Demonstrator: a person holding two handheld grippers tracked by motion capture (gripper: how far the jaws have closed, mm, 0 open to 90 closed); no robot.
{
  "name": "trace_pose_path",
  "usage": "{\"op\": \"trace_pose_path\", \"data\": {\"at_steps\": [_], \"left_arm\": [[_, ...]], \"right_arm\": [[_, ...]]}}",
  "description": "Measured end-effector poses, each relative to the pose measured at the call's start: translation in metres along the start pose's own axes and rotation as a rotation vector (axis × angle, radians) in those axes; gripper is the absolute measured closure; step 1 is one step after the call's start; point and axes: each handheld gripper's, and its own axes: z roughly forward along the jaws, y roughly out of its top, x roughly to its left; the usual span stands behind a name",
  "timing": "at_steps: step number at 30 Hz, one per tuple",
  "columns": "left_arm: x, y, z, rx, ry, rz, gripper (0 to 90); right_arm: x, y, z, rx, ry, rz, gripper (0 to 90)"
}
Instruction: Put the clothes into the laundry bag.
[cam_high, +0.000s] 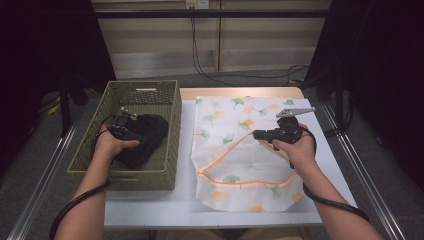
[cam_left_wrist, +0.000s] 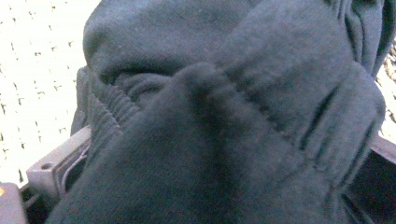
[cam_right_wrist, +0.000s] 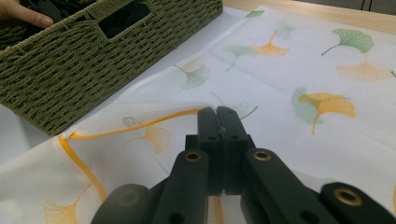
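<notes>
Garment (cam_high: 145, 135) not yet out of basket (cam_high: 172, 115), left gripper (cam_high: 122, 127) fingers clenched on it; right gripper (cam_high: 265, 134) pinches bag (cam_high: 240, 150) rim beside basket.

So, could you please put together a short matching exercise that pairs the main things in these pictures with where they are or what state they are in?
Things:
1. basket
2. dark garment
3. leaf-print bag
4. right claw

Places or states:
A. lies flat on the white table, with an orange-trimmed opening
B. shut on the bag's orange-trimmed edge
C. bunched up inside the basket, against the left claw
D. stands at the table's left side, green and woven

Pairs: 1-D, 2-C, 3-A, 4-B
</notes>
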Motion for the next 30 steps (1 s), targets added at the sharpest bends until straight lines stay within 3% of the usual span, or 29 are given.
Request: {"op": "trace_pose_path", "data": {"at_steps": [5,7,13,16,22,25,30], "left_arm": [[-0.005,0.001,0.0,0.059,0.024,0.028,6.7],[-0.007,0.002,-0.003,0.083,0.038,0.025,23.0],[-0.011,0.002,-0.007,0.103,0.026,0.025,48.9],[-0.013,0.002,-0.008,0.104,0.026,0.003,57.2],[-0.015,0.004,-0.012,0.109,0.021,-0.031,61.8],[-0.013,0.005,-0.017,0.102,-0.01,-0.068,62.4],[-0.013,0.01,-0.032,0.076,-0.043,-0.062,63.0]], "right_arm": [[0.0,-0.001,0.0,-0.002,0.002,-0.001,90.0],[-0.001,-0.002,0.0,-0.004,0.004,0.008,90.0],[-0.003,-0.005,0.0,-0.001,-0.002,0.011,90.0],[-0.003,-0.005,-0.001,0.0,-0.004,0.016,90.0],[-0.004,-0.005,-0.002,-0.004,-0.007,0.01,90.0],[-0.004,-0.005,-0.002,-0.002,-0.012,0.016,90.0],[-0.005,-0.005,-0.001,-0.005,-0.009,0.022,90.0]]}}
